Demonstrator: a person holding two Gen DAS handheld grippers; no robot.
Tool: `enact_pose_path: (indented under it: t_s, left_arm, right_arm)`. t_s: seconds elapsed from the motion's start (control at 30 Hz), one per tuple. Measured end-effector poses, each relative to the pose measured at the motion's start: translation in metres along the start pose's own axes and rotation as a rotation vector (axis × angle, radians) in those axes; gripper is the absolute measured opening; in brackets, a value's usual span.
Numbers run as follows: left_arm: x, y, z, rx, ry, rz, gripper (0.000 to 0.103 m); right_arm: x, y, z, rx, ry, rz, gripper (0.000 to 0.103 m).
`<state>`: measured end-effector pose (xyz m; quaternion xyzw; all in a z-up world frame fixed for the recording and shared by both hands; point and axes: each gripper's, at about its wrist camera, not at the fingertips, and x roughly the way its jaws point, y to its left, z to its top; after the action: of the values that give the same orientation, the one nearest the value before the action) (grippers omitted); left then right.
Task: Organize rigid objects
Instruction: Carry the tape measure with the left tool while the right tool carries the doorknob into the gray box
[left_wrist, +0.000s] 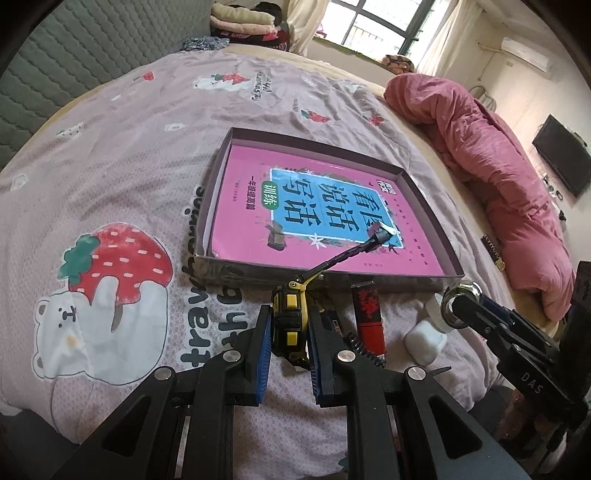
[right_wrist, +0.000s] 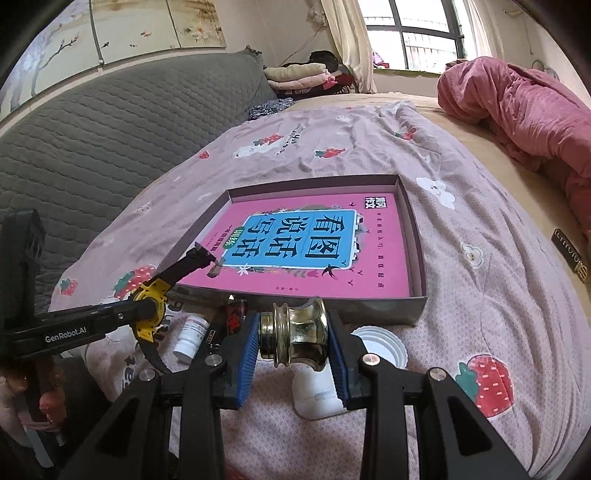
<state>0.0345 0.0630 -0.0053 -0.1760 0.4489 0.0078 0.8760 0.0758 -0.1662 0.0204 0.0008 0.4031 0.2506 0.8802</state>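
My left gripper is shut on a yellow-and-black tape measure, held just in front of a shallow grey box; its blade sticks out over the pink book lying in the box. My right gripper is shut on a brass door knob, held above the bed before the box's near wall. The knob also shows in the left wrist view, and the tape measure in the right wrist view.
On the pink strawberry bedsheet near the box lie a red-and-black case, a white pill bottle, a white lid and a white block. A pink quilt is heaped at the right.
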Motion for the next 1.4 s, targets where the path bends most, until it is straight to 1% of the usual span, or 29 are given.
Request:
enact_pose_path:
  t_s: [0.27,0.6,0.87,1.07,1.27,1.4]
  left_arm:
    - [-0.010,0.000,0.007,-0.007,-0.038,-0.012,0.018]
    - [-0.007,0.002,0.029,-0.027,-0.076,0.003,0.018]
    - [0.013,0.001,0.051,-0.035,-0.082,0.039,0.018]
    - [0.028,0.005,0.069,-0.087,-0.085,0.048,0.018]
    - [0.048,0.004,0.075,-0.078,-0.061,0.096,0.018]
    - [0.059,0.002,0.073,-0.058,-0.040,0.115,0.018]
  right_arm:
    - [-0.007,-0.005,0.006,0.011,-0.039,-0.025,0.035]
    - [-0.011,-0.008,0.018,0.004,-0.070,-0.042,0.035]
    - [0.000,-0.017,0.038,0.026,-0.074,-0.051,0.035]
    - [0.010,-0.018,0.041,0.041,-0.060,-0.044,0.035]
    - [0.020,-0.021,0.043,0.048,-0.043,-0.048,0.035]
    - [0.024,-0.027,0.046,0.102,-0.041,-0.031,0.035]
